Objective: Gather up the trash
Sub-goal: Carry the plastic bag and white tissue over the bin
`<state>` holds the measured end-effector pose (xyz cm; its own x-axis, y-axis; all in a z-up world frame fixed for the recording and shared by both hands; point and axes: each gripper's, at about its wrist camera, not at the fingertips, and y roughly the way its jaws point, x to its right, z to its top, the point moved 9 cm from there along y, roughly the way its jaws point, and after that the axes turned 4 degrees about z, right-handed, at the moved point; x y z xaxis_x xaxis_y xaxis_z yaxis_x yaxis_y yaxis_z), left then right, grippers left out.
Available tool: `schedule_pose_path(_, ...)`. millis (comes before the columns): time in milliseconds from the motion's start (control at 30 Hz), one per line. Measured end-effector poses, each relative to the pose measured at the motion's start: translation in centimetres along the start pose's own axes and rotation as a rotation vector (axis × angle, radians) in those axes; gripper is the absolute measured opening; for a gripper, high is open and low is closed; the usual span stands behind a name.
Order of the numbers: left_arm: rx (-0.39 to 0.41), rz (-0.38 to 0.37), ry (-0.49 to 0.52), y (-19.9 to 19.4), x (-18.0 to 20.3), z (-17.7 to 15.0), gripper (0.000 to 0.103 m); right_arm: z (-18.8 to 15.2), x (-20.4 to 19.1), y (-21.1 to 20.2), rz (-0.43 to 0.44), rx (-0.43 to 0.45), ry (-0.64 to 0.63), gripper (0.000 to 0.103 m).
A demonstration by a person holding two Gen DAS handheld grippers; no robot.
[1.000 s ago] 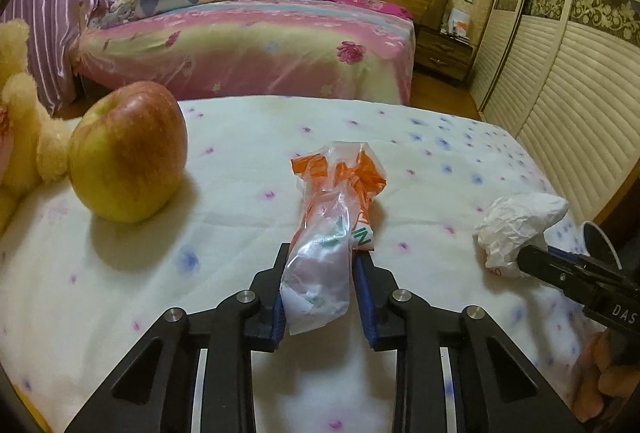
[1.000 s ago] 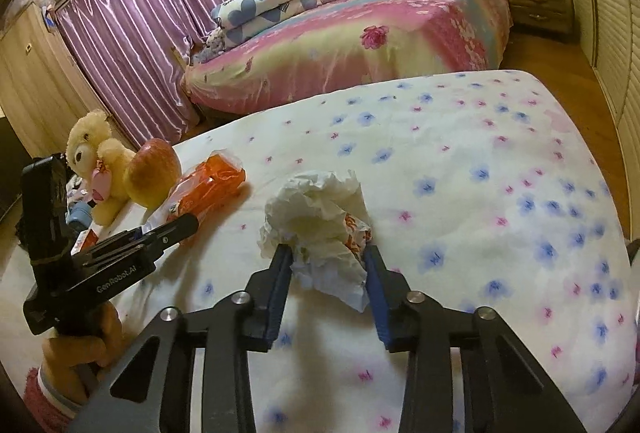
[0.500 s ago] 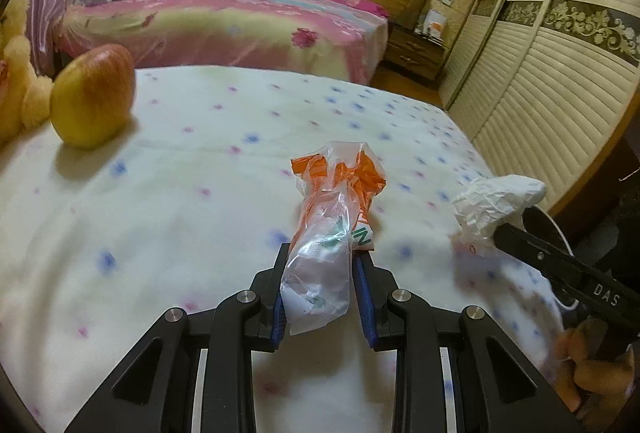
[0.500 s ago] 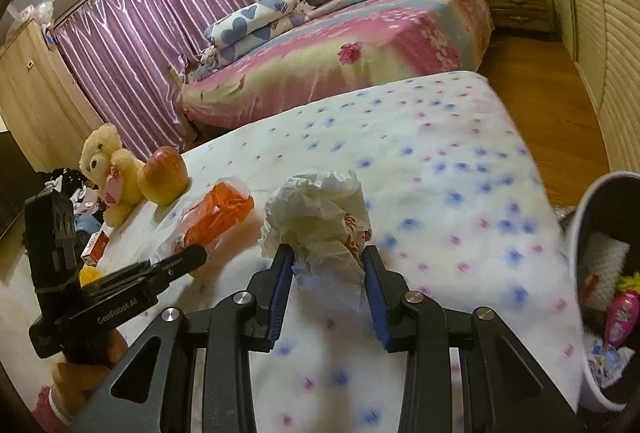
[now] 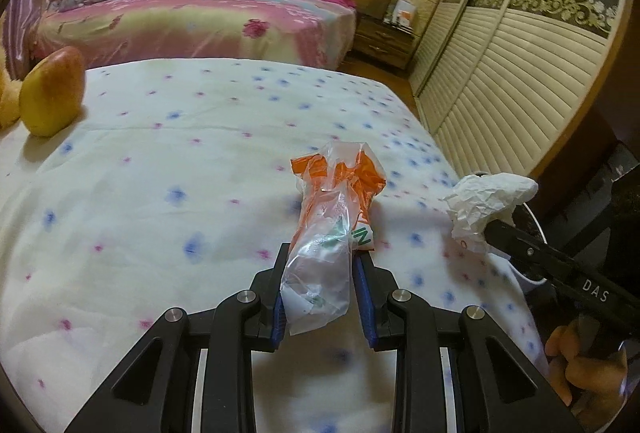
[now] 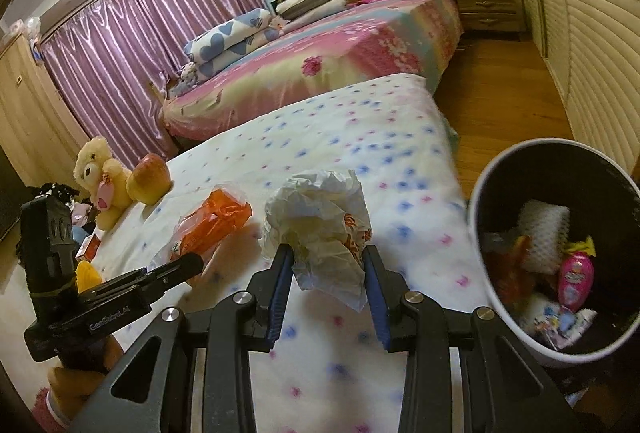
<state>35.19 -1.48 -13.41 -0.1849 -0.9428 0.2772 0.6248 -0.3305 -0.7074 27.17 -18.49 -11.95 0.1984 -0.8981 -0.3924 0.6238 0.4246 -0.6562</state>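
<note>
My left gripper (image 5: 320, 265) is shut on a clear and orange plastic wrapper (image 5: 332, 217) and holds it above the dotted white bedspread (image 5: 160, 173). My right gripper (image 6: 326, 265) is shut on a crumpled white paper ball (image 6: 320, 213) held near the bed's right edge. The paper ball also shows in the left wrist view (image 5: 486, 201), and the wrapper in the right wrist view (image 6: 216, 221). A white trash bin with a dark inside (image 6: 496, 273) stands on the floor to the right of the bed and holds several bits of trash.
An apple (image 5: 52, 93) and a teddy bear (image 6: 98, 177) sit at the bed's left side. A second bed with pink covers (image 6: 320, 61) lies behind. Wardrobe doors (image 5: 520, 73) line the right wall over wooden floor (image 6: 500, 93).
Both grippers have carried their trash to the right across the bed. The bin has come fully into the right wrist view and the apple has slid to the left edge.
</note>
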Motion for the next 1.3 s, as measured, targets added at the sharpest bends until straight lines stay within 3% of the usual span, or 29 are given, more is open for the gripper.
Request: schedule_pose_path(1300, -0.021, -0.101, 0.138, 1.8, 10.8, -0.1, 0.027, -1.0, 8.5, -7.5, -0.11, 0.108, 0.13, 0.036)
